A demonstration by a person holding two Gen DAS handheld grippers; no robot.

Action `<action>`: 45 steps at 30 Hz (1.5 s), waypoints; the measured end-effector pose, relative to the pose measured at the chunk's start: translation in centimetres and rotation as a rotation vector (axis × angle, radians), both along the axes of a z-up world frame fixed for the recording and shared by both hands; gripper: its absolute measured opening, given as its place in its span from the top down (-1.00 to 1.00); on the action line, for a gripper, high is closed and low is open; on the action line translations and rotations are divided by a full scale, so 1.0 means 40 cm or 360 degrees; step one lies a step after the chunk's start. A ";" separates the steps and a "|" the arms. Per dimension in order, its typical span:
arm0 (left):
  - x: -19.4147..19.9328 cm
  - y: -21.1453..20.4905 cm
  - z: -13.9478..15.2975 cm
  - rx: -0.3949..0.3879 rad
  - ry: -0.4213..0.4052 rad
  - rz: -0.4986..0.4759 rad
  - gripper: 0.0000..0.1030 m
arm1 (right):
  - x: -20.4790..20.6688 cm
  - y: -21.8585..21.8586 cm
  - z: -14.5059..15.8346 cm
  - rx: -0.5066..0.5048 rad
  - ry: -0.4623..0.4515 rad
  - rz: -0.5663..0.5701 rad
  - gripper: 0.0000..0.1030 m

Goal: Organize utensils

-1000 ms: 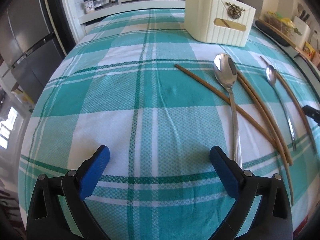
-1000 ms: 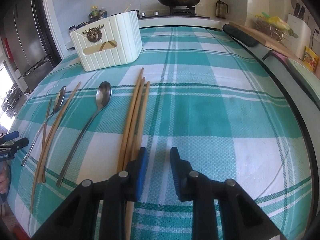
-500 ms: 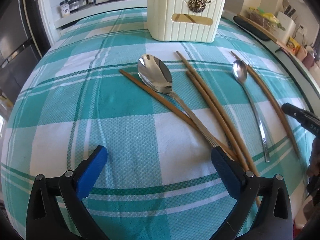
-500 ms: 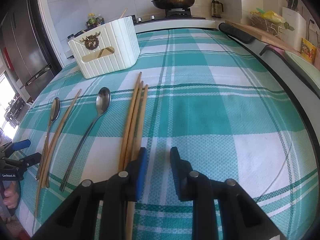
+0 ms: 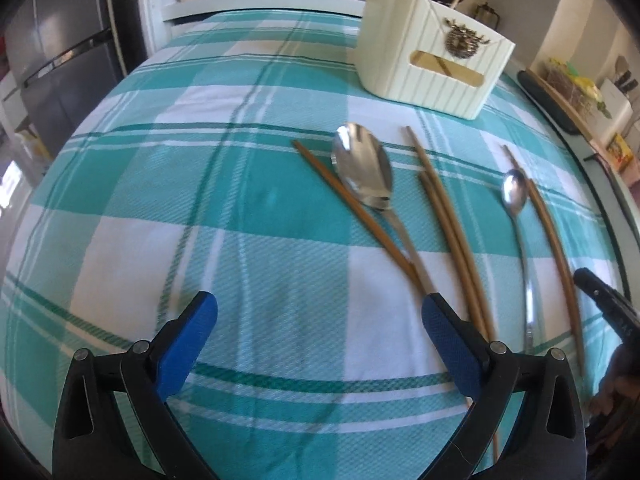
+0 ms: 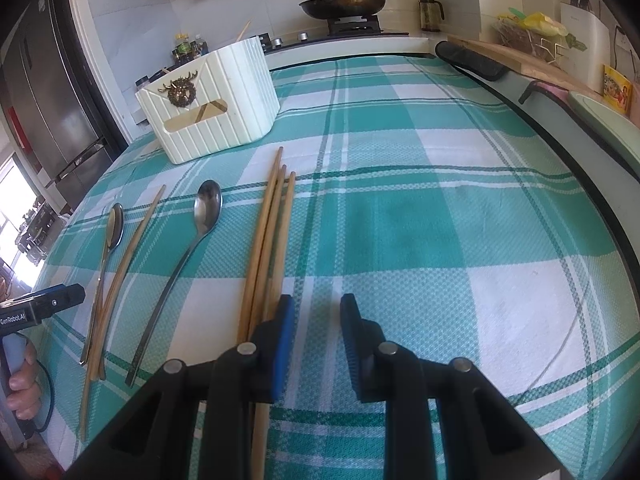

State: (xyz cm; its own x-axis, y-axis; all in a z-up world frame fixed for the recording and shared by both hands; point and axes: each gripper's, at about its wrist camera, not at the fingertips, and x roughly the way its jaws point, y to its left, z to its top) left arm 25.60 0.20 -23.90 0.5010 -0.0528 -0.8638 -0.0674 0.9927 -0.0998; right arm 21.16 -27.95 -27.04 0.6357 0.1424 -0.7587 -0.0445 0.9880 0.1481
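Three chopsticks (image 6: 270, 236) lie lengthwise, tips toward the holder (image 6: 212, 100) (both hand-held grippers spread, empty).

Bright daylight, fisheye-warped edges, slight motion blur.

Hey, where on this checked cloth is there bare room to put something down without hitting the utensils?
Bare cloth lies right of the three bundled chopsticks, out to the table's dark edge, and left of the big spoon. It is crowded in front of the cream holder, where spoons and chopsticks lie side by side.
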 end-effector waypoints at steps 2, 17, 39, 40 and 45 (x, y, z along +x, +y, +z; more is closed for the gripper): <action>-0.006 -0.002 -0.011 0.0069 0.0036 -0.0026 -0.98 | 0.001 -0.001 0.000 0.0002 0.0000 -0.0002 0.54; -0.008 -0.078 -0.011 0.0006 -0.0033 -0.0149 -0.98 | 0.005 0.003 0.001 0.0012 -0.0003 -0.0026 0.54; 0.047 0.003 -0.024 0.0172 0.0080 -0.0107 -0.99 | 0.042 0.039 0.019 -0.0232 0.0212 0.0152 0.53; 0.051 0.015 -0.023 0.0171 0.0091 -0.0113 -0.99 | 0.049 0.039 0.020 -0.0243 0.0238 0.0172 0.54; 0.058 0.058 -0.023 0.0174 0.0138 -0.0146 -0.99 | 0.085 0.027 0.027 -0.0178 0.0338 0.0182 0.54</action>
State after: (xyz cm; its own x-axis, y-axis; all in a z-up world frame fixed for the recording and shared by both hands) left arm 27.92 2.51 -24.83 0.4216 0.0017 -0.9068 0.0204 0.9997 0.0113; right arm 24.57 -26.86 -25.97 0.4450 0.1118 -0.8885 -0.1367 0.9890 0.0560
